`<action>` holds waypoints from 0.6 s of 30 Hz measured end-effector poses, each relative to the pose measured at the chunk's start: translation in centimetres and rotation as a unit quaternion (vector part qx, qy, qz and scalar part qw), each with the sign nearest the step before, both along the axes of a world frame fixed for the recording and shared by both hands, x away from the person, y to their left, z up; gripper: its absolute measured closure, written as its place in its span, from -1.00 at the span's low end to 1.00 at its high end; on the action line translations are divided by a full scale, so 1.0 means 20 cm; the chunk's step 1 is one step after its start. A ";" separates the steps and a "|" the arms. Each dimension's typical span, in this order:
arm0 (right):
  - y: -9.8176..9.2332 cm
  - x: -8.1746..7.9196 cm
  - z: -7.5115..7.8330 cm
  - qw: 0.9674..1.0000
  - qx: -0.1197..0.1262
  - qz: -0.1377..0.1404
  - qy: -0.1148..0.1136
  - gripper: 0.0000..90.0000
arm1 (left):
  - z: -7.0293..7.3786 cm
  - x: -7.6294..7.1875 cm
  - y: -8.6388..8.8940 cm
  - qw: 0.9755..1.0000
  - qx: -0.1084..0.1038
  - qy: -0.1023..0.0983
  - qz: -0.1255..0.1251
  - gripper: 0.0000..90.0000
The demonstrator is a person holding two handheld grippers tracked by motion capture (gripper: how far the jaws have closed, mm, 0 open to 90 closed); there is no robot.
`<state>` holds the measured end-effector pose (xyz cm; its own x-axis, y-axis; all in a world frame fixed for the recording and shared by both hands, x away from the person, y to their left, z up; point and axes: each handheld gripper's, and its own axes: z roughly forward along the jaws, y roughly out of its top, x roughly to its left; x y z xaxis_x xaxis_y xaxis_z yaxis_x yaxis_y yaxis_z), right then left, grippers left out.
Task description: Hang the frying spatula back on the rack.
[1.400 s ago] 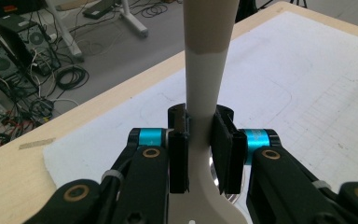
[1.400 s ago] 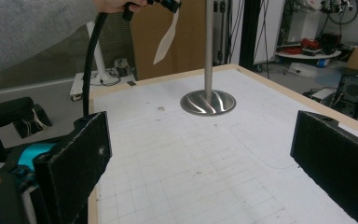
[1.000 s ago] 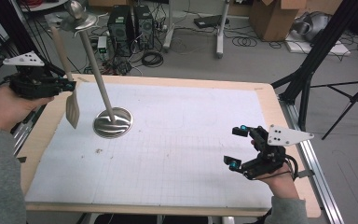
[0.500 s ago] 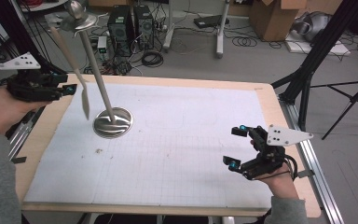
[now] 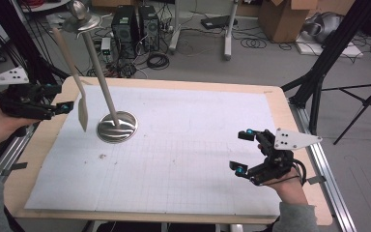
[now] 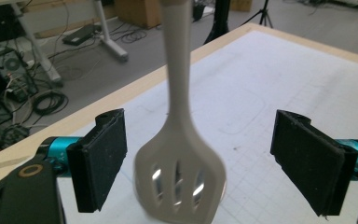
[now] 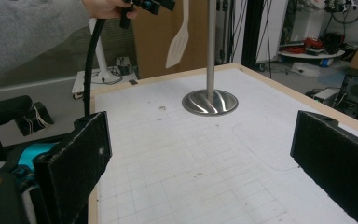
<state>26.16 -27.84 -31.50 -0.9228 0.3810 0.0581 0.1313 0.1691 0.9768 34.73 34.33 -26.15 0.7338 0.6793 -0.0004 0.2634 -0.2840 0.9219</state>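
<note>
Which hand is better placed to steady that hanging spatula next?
Probably the left. The left gripper has just been opening, and the spatula hangs between its open jaws, touching neither pad. The right gripper sits at the table's opposite near corner, far from the stand.
</note>
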 end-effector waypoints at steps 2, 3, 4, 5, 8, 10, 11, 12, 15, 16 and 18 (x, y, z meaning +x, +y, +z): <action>0.01 0.00 0.00 1.000 0.001 0.001 0.000 -0.91 | -0.01 -0.03 0.00 1.000 0.000 -0.001 -0.010 -0.58; 0.01 0.00 0.00 1.000 0.001 0.002 -0.001 -0.91 | -0.02 -0.04 -0.01 1.000 -0.002 -0.003 -0.012 -0.58; 0.01 0.00 0.01 1.000 0.000 0.002 -0.002 -0.91 | -0.02 -0.04 -0.01 1.000 -0.006 -0.003 -0.014 -0.58; 0.01 0.01 0.01 1.000 0.001 0.003 -0.004 -0.91 | -0.02 -0.04 -0.01 1.000 -0.006 -0.003 -0.014 -0.58; 0.01 0.01 0.00 1.000 -0.002 0.003 -0.001 -0.91 | -0.04 -0.07 -0.03 1.000 -0.010 -0.007 -0.022 -0.58; 0.02 0.01 0.00 1.000 -0.001 0.003 -0.001 -0.91 | -0.04 -0.08 -0.04 1.000 -0.011 -0.010 -0.024 -0.58; 0.02 0.01 0.00 1.000 -0.001 0.003 -0.001 -0.91 | -0.05 -0.09 -0.04 0.999 -0.013 -0.012 -0.026 -0.58; 0.02 0.02 0.00 1.000 -0.001 0.004 -0.003 -0.91 | -0.05 -0.11 -0.05 0.999 -0.020 -0.020 -0.028 -0.58; 0.02 0.02 0.01 1.000 -0.001 0.004 -0.003 -0.91 | -0.07 -0.13 -0.06 0.998 -0.041 -0.028 -0.026 -0.58; 0.02 0.02 0.01 1.000 -0.002 0.005 -0.001 -0.91 | -0.10 -0.14 -0.07 0.998 -0.044 -0.031 -0.027 -0.58; 0.03 0.02 0.00 1.000 -0.004 0.006 -0.003 -0.91 | -0.12 -0.17 -0.09 0.998 -0.045 -0.035 -0.033 -0.58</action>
<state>26.50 -27.27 -31.40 -0.9273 0.3711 0.0495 0.1236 0.1786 0.9761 31.42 32.61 -28.48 0.7772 0.6292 -0.0059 0.1809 -0.2144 0.9599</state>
